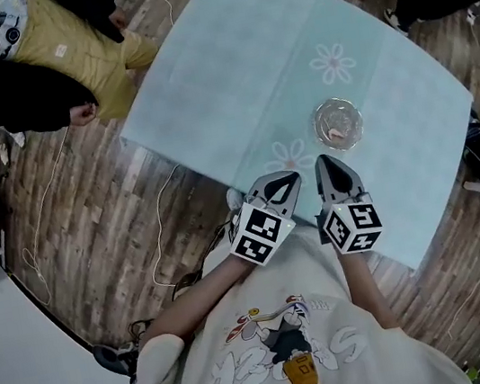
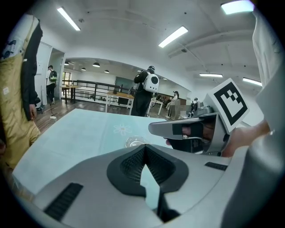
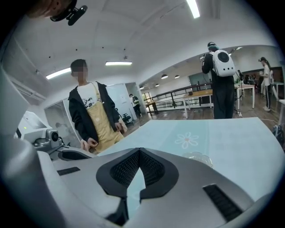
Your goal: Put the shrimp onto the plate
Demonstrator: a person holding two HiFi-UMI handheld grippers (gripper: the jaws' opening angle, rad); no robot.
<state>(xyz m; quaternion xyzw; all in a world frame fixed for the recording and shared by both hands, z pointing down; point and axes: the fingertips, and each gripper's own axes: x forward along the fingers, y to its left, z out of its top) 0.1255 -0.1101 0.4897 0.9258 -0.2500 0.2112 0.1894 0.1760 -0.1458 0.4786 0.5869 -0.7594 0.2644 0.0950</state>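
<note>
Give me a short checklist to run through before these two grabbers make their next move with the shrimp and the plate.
1. left gripper empty: ok, jaws together with nothing between them.
2. right gripper empty: ok, jaws together with nothing between them.
3. plate set on the table: ok, it sits flat just ahead of the right gripper.
4. Shrimp on the plate: cannot tell; a small pinkish piece lies in it, too small to identify.
5. bystander away from the plate: ok, standing off the table's far left corner.
</note>
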